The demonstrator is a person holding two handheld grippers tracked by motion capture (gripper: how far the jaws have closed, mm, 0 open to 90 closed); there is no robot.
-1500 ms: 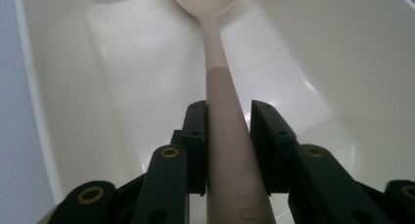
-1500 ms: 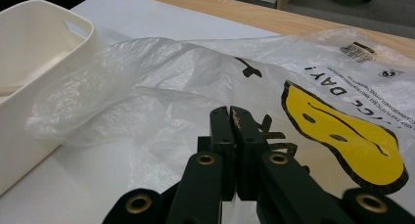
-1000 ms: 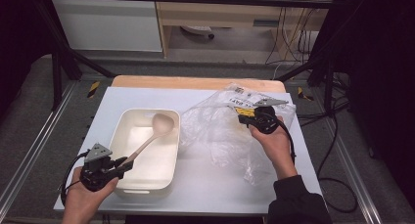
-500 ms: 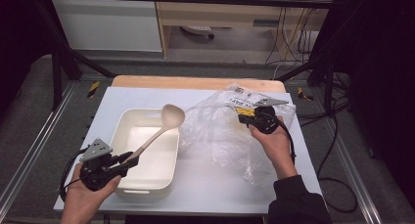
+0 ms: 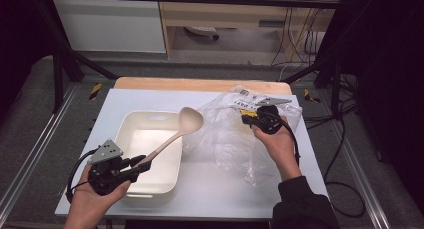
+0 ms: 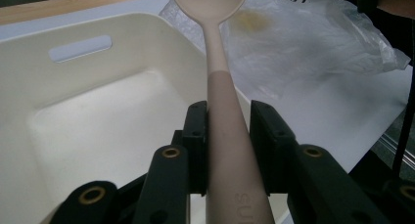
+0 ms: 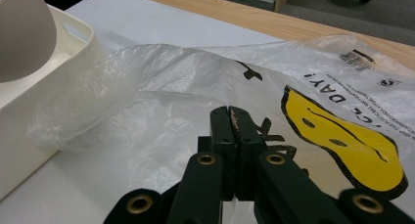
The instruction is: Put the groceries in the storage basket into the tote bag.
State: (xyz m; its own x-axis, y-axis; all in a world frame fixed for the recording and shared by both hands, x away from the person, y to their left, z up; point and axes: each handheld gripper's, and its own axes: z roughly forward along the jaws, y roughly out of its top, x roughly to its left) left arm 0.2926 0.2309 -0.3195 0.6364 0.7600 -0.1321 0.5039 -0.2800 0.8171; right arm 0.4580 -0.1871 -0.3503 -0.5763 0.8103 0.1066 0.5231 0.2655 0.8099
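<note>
A beige long-handled spoon (image 5: 191,121) slants up over the right rim of a white plastic tub (image 5: 150,116). My left gripper (image 5: 145,164) is shut on its handle at the tub's near right corner. In the left gripper view both pads clamp the spoon handle (image 6: 218,97), and its bowl points at the clear plastic bag (image 6: 303,53). That plastic bag (image 5: 225,139), printed with a yellow face, lies crumpled right of the tub. My right gripper (image 5: 250,118) rests on its far part. In the right gripper view the right gripper (image 7: 230,111) has its jaws pressed together, with bag (image 7: 318,87) creases running to the tips.
The tub and bag sit on a white sheet (image 5: 210,189) over a wooden table (image 5: 200,84). Metal rails run along both sides and cables (image 5: 345,189) trail off the right edge. The bag's puffed open side (image 7: 98,101) leans against the tub wall (image 7: 73,33).
My left gripper has lifted the spoon: its bowl rose out of the tub and swung right toward the bag. The right hand and bag have stayed put.
</note>
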